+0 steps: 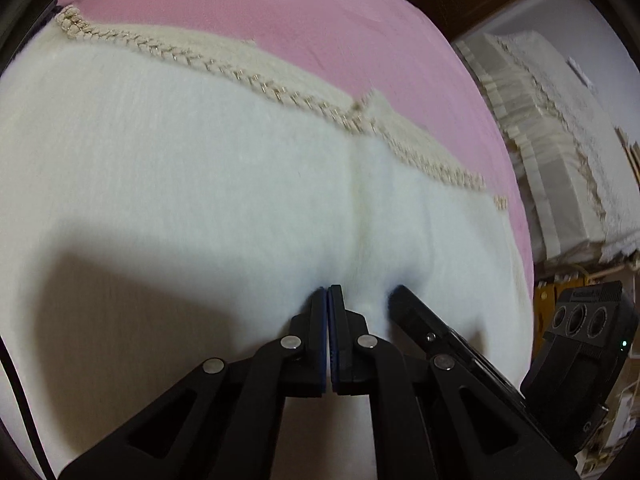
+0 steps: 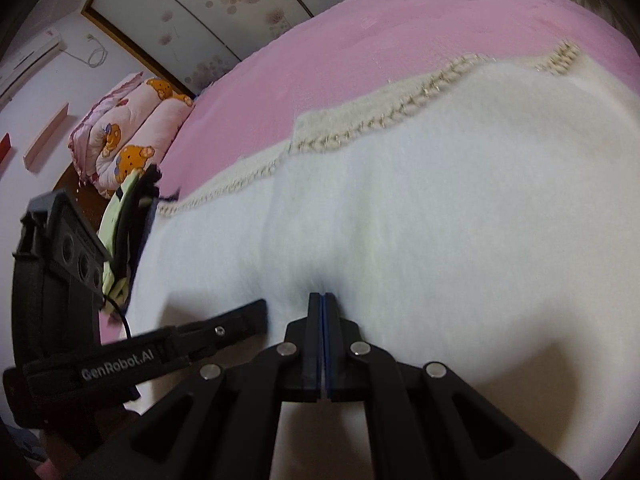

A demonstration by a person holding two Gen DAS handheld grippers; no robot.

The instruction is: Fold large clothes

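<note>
Lying flat on the pink bed cover (image 1: 320,12) is the big fluffy white garment with a knitted cream edge (image 1: 180,160). Both tools sit side by side on the garment. The left gripper (image 1: 327,294) is pinched tight on a bit of the white cloth. The right gripper (image 2: 322,298) is pinched tight on it too.

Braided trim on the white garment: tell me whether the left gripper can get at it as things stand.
Probably yes. Nothing lies between the left gripper and the braided trim, only open white garment, but the gripper is shut on that fabric and must release first.
</note>
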